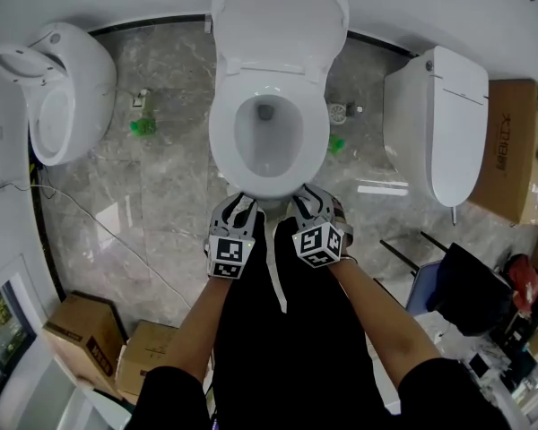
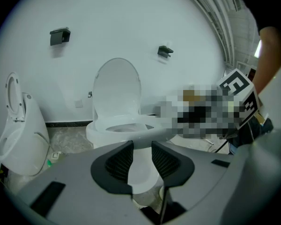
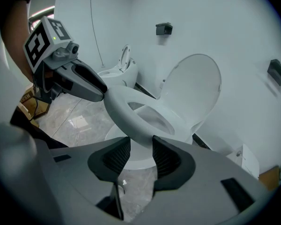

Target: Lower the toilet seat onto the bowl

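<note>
A white toilet stands against the wall with its lid (image 1: 278, 16) upright. The seat ring (image 1: 224, 137) lies about level over the bowl (image 1: 267, 186). Both grippers are at the bowl's front edge, side by side. My left gripper (image 1: 242, 202) is open, and between its jaws (image 2: 141, 149) only the bowl's front shows, farther off. My right gripper (image 1: 307, 193) is also open (image 3: 141, 146), with the seat's front rim (image 3: 124, 109) just above and beyond its pads. In the right gripper view the left gripper's tip (image 3: 91, 90) sits against the seat's front left rim.
A second white toilet (image 1: 58, 88) stands at the left and a third (image 1: 439, 124) at the right. Cardboard boxes (image 1: 81, 330) sit near left, and a large box (image 1: 511, 141) far right. Small green items (image 1: 143, 128) and a cable (image 1: 117, 236) lie on the marble floor.
</note>
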`<control>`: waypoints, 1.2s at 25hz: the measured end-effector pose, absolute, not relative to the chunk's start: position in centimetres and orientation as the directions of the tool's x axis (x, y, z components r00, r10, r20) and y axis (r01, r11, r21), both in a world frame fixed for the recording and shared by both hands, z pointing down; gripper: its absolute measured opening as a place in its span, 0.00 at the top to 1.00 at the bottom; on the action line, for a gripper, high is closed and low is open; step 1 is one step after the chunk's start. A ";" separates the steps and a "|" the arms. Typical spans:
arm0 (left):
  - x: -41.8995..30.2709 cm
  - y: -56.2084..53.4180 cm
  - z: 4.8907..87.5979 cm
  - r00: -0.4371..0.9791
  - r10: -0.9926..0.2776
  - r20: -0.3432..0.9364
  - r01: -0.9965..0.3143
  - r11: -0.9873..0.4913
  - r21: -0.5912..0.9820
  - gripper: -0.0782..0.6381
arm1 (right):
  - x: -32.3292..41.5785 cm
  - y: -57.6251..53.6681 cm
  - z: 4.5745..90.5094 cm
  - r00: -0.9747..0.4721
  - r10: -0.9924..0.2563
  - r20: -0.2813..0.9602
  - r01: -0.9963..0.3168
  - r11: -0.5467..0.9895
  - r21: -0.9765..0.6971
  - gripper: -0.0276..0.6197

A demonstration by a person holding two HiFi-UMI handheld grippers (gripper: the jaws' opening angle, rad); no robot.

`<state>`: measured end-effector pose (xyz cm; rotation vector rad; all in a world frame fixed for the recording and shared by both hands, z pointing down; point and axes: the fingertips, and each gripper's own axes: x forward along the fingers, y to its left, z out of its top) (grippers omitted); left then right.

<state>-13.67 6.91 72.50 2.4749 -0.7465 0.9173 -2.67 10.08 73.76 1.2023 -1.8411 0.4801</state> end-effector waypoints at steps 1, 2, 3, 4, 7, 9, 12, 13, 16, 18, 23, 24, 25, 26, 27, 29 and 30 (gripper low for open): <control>-13.8 7.0 72.7 0.646 -0.339 0.684 -0.603 -0.776 0.185 0.70 | -2.8 10.2 73.9 -0.168 -0.538 0.826 -0.876 0.466 0.125 0.71; -13.8 7.1 72.9 0.649 -0.337 0.682 -0.603 -0.774 0.192 0.71 | -2.8 10.4 74.1 -0.170 -0.531 0.830 -0.876 0.468 0.120 0.71; -13.8 7.2 73.0 0.652 -0.334 0.681 -0.601 -0.774 0.196 0.71 | -2.8 10.4 74.3 -0.170 -0.526 0.833 -0.876 0.469 0.117 0.71; -13.9 7.2 73.3 0.655 -0.330 0.680 -0.599 -0.776 0.200 0.71 | -2.9 10.5 74.5 -0.168 -0.521 0.837 -0.876 0.468 0.116 0.71; -13.9 7.5 74.0 0.659 -0.317 0.682 -0.592 -0.778 0.210 0.71 | -2.9 10.8 75.1 -0.159 -0.513 0.843 -0.877 0.466 0.118 0.71; -14.0 7.7 74.2 0.660 -0.315 0.682 -0.591 -0.778 0.212 0.71 | -3.0 10.9 75.4 -0.147 -0.516 0.844 -0.875 0.466 0.132 0.71; -14.2 8.0 74.7 0.660 -0.313 0.683 -0.596 -0.772 0.223 0.71 | -3.1 11.2 75.9 -0.136 -0.524 0.841 -0.870 0.469 0.151 0.71; -14.2 8.0 74.9 0.662 -0.309 0.683 -0.597 -0.769 0.230 0.71 | -3.1 11.3 76.1 -0.135 -0.524 0.841 -0.869 0.470 0.154 0.71; -14.4 8.3 75.6 0.667 -0.300 0.682 -0.597 -0.763 0.248 0.71 | -3.3 11.6 76.8 -0.126 -0.524 0.842 -0.871 0.465 0.159 0.70; -14.4 8.6 75.8 0.663 -0.299 0.686 -0.598 -0.763 0.245 0.71 | -3.4 11.8 77.0 -0.115 -0.528 0.841 -0.878 0.450 0.163 0.70; -14.6 8.9 76.7 0.654 -0.289 0.699 -0.597 -0.765 0.243 0.71 | -3.5 12.2 77.8 -0.113 -0.517 0.848 -0.871 0.462 0.165 0.70; -14.6 9.0 76.8 0.653 -0.288 0.700 -0.597 -0.765 0.242 0.71 | -3.6 12.3 77.9 -0.114 -0.516 0.849 -0.869 0.466 0.167 0.70; -14.7 9.1 76.9 0.652 -0.288 0.701 -0.596 -0.766 0.240 0.71 | -3.6 12.4 78.0 -0.114 -0.519 0.847 -0.866 0.470 0.171 0.70; -14.7 9.2 77.1 0.651 -0.287 0.703 -0.595 -0.768 0.238 0.71 | -3.6 12.4 78.1 -0.114 -0.522 0.845 -0.864 0.472 0.175 0.70; -14.7 9.3 77.3 0.649 -0.283 0.706 -0.592 -0.770 0.236 0.71 | -3.6 12.5 78.3 -0.113 -0.525 0.843 -0.863 0.473 0.179 0.70; -14.7 9.5 77.7 0.646 -0.274 0.713 -0.587 -0.775 0.235 0.71 | -3.6 12.6 78.8 -0.106 -0.527 0.843 -0.862 0.472 0.186 0.70; -14.7 9.6 78.0 0.645 -0.270 0.714 -0.584 -0.778 0.233 0.71 | -3.7 12.7 79.0 -0.102 -0.526 0.844 -0.862 0.471 0.189 0.70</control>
